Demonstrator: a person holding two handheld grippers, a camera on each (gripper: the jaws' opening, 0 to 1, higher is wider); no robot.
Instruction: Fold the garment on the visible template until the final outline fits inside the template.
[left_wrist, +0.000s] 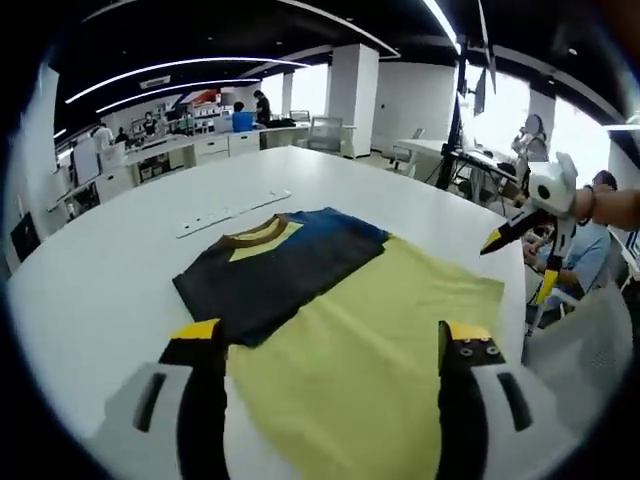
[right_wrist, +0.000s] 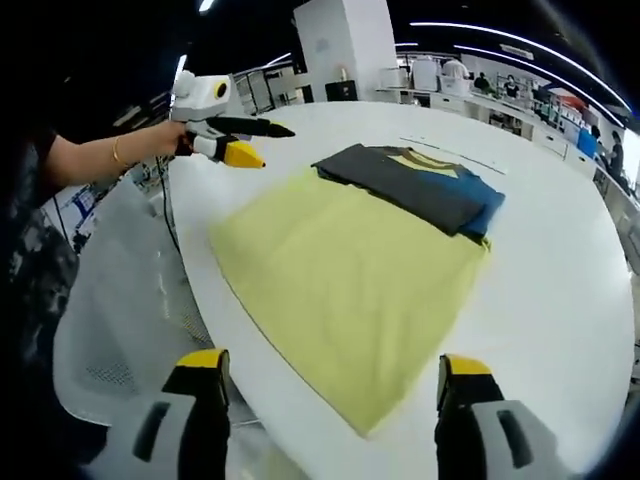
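Note:
A dark navy and blue garment (left_wrist: 285, 268) (right_wrist: 415, 180) with a yellow-lined brown collar lies folded at one end of a yellow template sheet (left_wrist: 385, 345) (right_wrist: 345, 275) on the white table (left_wrist: 110, 290). In the left gripper view my left gripper (left_wrist: 332, 338) stands open above the sheet's near edge. My right gripper (left_wrist: 517, 268) hangs open beyond the table's right rim, held by a hand. In the right gripper view my right gripper (right_wrist: 332, 368) is open over the sheet's near corner. The left gripper (right_wrist: 275, 145) hovers open past the sheet's far-left edge.
A thin white strip (left_wrist: 232, 212) (right_wrist: 452, 152) lies on the table beyond the garment. White chairs (right_wrist: 125, 330) (left_wrist: 590, 340) stand by the table edge. A stand (left_wrist: 455, 130) and a seated person (left_wrist: 590, 255) are to the right. Desks with people line the background.

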